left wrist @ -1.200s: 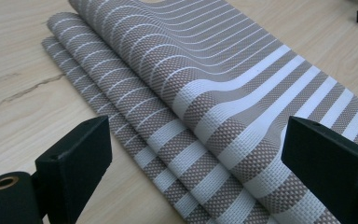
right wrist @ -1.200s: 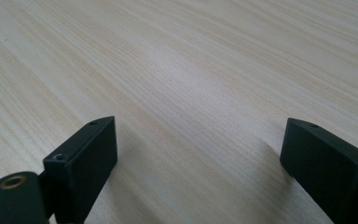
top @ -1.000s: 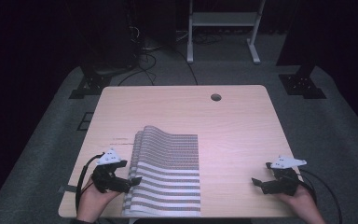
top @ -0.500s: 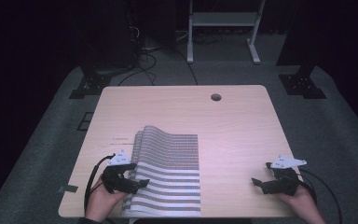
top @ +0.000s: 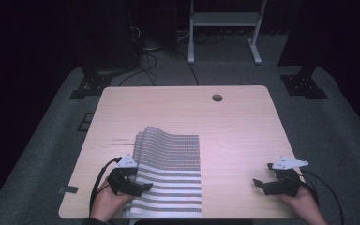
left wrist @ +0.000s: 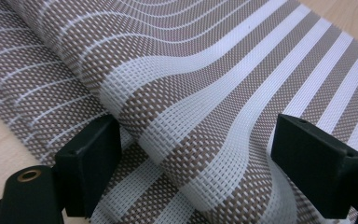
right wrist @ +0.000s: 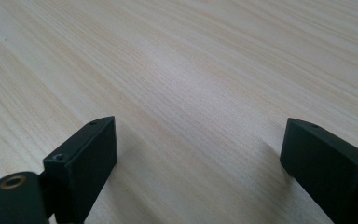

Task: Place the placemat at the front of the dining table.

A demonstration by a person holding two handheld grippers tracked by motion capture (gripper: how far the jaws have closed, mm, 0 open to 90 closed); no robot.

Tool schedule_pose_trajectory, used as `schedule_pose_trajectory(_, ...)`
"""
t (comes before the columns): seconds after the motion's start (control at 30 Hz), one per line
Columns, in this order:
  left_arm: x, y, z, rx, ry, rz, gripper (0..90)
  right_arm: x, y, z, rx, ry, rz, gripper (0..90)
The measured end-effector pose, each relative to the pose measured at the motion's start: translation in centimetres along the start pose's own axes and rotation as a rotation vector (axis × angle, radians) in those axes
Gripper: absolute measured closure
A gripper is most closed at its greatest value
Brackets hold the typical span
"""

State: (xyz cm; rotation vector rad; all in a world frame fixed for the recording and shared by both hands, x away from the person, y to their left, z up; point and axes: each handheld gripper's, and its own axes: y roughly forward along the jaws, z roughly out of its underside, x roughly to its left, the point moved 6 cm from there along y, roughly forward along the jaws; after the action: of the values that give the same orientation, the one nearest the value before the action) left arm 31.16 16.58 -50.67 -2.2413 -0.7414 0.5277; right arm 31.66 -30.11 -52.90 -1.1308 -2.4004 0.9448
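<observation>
The table (top: 243,140) carries one thing, a striped woven mat (top: 171,176), which lies on the near-left part of the top with its near edge at the table's front edge and its left side doubled over in a raised fold. Over the last second the left gripper (top: 138,186) has moved from the bare wood just left of the mat onto the mat's near-left corner, while the right gripper (top: 262,183) has kept to its spot on the bare wood at the near right, well apart from the mat. That shift reads as the approach to a grasp: the work in hand looks to be taking hold of the folded edge, either to fold the mat further or to lay it flat, and nothing is pinched yet. The high view gives the layout but leaves the fold as a faint ridge; the left gripper view shows it plainly, a rounded hump of mat (left wrist: 200,126) rising between the two jaws, which stand wide apart on either side of it and touch it lightly at most. The right gripper view shows that gripper's jaws equally spread, with only wood grain (right wrist: 205,88) between them.
</observation>
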Motion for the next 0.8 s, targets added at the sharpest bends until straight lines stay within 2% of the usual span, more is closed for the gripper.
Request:
schedule_pose_trajectory(0.17, -0.02, 0.22, -0.05, 0.0, -0.002, 0.013, 17.7, 0.0, 0.0, 0.0, 0.0, 0.0, 0.0, 9.6)
schedule_pose_trajectory(0.2, 0.15, 0.21, -0.05, -0.006, -0.022, 0.02, 23.9, 0.0, 0.01, -0.01, 0.0, 0.001, 0.0, 9.6)
schedule_pose_trajectory(0.33, 0.43, 0.02, -0.15, -0.018, -0.056, 0.015, 30.8, 0.02, 0.03, -0.03, -0.001, 0.001, 0.001, 9.6)
schedule_pose_trajectory(0.37, 0.48, 0.0, -0.16, -0.018, -0.063, 0.003, 33.5, 0.02, 0.03, -0.03, -0.001, 0.001, 0.001, 9.6)
schedule_pose_trajectory(0.43, 0.44, -0.08, -0.23, -0.013, -0.07, 0.009, 38.7, 0.02, 0.03, -0.03, -0.001, 0.002, 0.001, 9.6)
schedule_pose_trajectory(0.47, 0.37, -0.16, -0.25, 0.006, -0.076, 0.019, 41.0, 0.02, 0.03, -0.03, -0.001, 0.001, 0.001, 9.6)
schedule_pose_trajectory(0.6, 0.27, -0.3, -0.22, 0.023, -0.093, 0.04, 56.8, 0.02, 0.03, -0.03, -0.001, 0.001, 0.001, 9.6)
schedule_pose_trajectory(0.7, 0.27, -0.54, -0.26, 0.022, -0.077, 0.04, 71.3, 0.02, 0.03, -0.03, -0.001, 0.001, 0.001, 9.6)
schedule_pose_trajectory(0.8, 0.13, -0.68, -0.37, 0.012, -0.079, 0.045, 80.0, 0.02, 0.03, -0.03, -0.001, 0.001, 0.001, 9.6)
